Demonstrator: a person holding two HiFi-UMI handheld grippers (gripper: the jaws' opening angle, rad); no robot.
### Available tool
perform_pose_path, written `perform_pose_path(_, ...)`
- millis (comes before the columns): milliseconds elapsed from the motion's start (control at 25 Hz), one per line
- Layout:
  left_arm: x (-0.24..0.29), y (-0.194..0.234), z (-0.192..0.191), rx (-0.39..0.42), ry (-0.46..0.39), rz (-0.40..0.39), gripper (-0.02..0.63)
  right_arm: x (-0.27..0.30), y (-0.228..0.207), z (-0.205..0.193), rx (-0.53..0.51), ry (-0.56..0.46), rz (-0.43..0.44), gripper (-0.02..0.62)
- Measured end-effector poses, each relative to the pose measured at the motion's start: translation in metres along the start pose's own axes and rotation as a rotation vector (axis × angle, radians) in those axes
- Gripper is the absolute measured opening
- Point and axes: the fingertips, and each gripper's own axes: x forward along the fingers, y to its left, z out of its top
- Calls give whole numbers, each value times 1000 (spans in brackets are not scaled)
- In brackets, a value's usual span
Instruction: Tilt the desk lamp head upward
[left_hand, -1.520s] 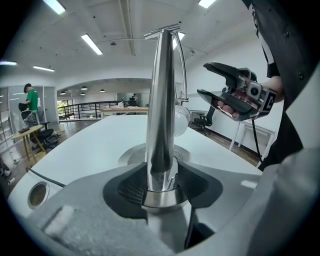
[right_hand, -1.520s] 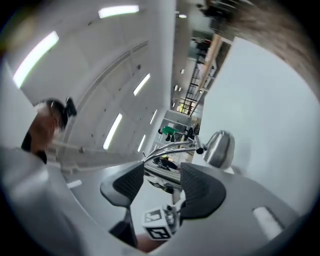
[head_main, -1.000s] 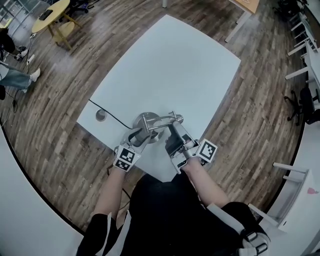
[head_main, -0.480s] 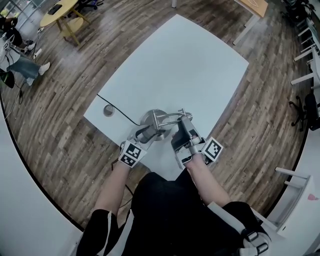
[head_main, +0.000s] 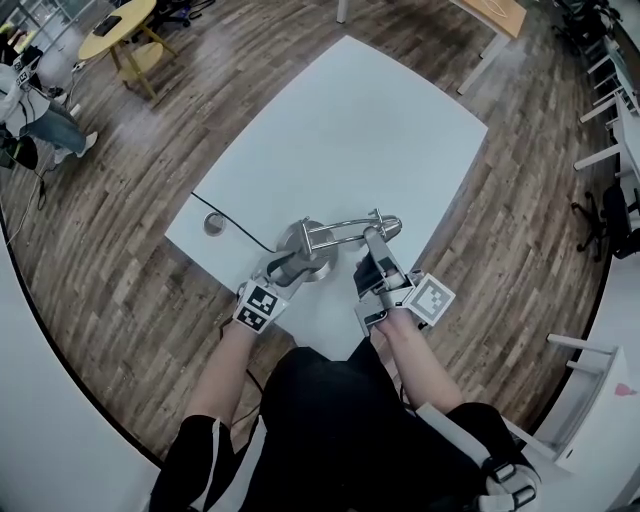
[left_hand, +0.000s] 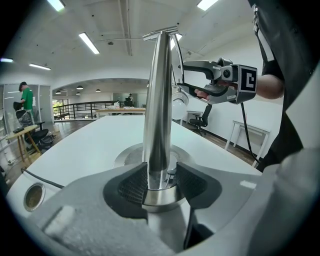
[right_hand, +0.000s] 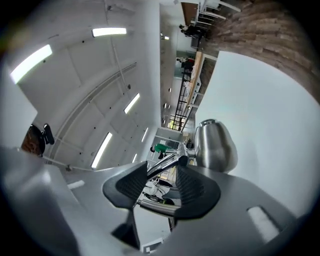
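Brushed steel all over, the desk lamp (head_main: 340, 228) stands on the white worktop (head_main: 350, 120), near the edge closest to the person. The left hand-held gripper (head_main: 290, 262) is clenched on the lamp's upright post (left_hand: 159, 110). Its dark ribbed pads press on both sides of the post just above the round base (head_main: 303, 240), which lies directly beneath and ahead of that gripper.

The right hand-held gripper (head_main: 374, 245) points roughly level at the far end of the lamp. Its jaws have just been closing. A thin rod (right_hand: 170, 163) of the lamp crosses slantwise between them, touching the pads, so the gripper is grasping that rod. The lamp head (right_hand: 215, 145), a rounded metal shade, sits just beyond this gripper's jaw tips and a little to their right in its own view. It is raised clear of the worktop.

A black cable (head_main: 235, 228) runs from the base across the worktop, out past the left hand-held gripper, to the worktop's edge.
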Motion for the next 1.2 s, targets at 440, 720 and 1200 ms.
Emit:
perform_pose_path(440,1,1,0,5,7,-2,179,2,19,8,-136,34,3,168)
perform_pose_path(720,1,3,-2,7,3,-8,179,5,36,12,-230,46,22,156)
perform_pose_path(1200,1,4,-3,19,5,-11,181,6,53,14,-334,57,9,141)
